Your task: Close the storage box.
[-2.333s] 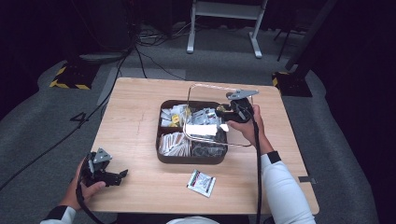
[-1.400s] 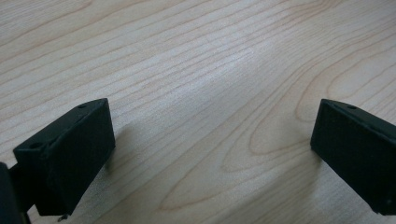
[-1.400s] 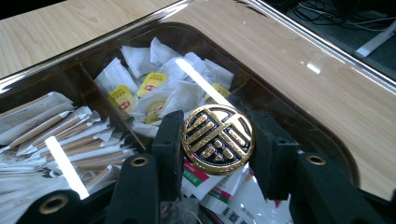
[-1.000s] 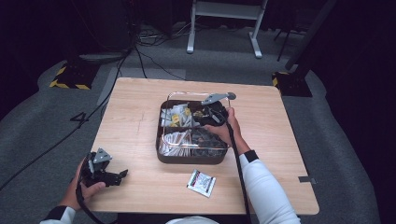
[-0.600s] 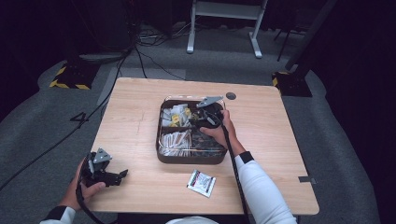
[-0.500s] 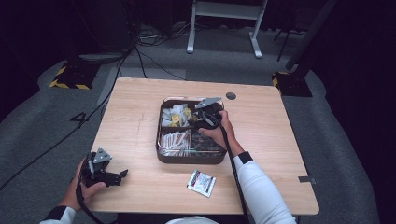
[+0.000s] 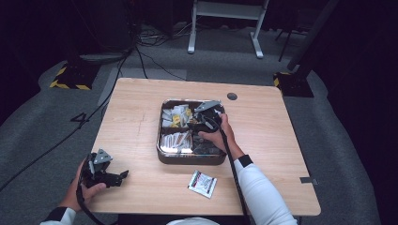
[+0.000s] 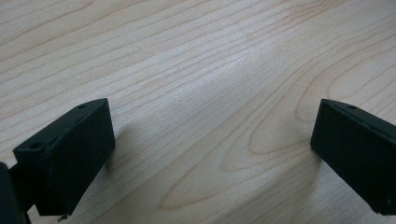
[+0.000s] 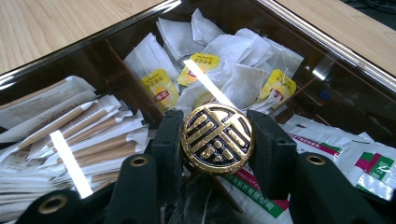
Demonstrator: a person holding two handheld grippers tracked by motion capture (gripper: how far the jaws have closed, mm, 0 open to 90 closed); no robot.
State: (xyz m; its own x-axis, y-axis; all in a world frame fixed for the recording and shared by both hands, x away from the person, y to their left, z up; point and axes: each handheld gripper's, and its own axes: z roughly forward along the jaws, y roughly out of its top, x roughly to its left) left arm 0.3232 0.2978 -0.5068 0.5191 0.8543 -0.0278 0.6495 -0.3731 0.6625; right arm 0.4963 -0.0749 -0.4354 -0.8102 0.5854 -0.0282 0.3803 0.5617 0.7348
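Gold knob [image 9: 217, 139] of clear lid pinched in right tool [image 9: 217, 140], packets beneath blurred by glare.

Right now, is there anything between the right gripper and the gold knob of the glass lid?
No, nothing stands between them. The right gripper is already shut on the gold knob, one jaw at each side. The glass lid lies over the box of tea bags.

The right gripper [image 9: 217, 140] has lowered the clear lid [image 9: 327, 51] (held by its gold knob [image 9: 217, 139]) onto the compartment box [image 7: 162, 157], closing it.
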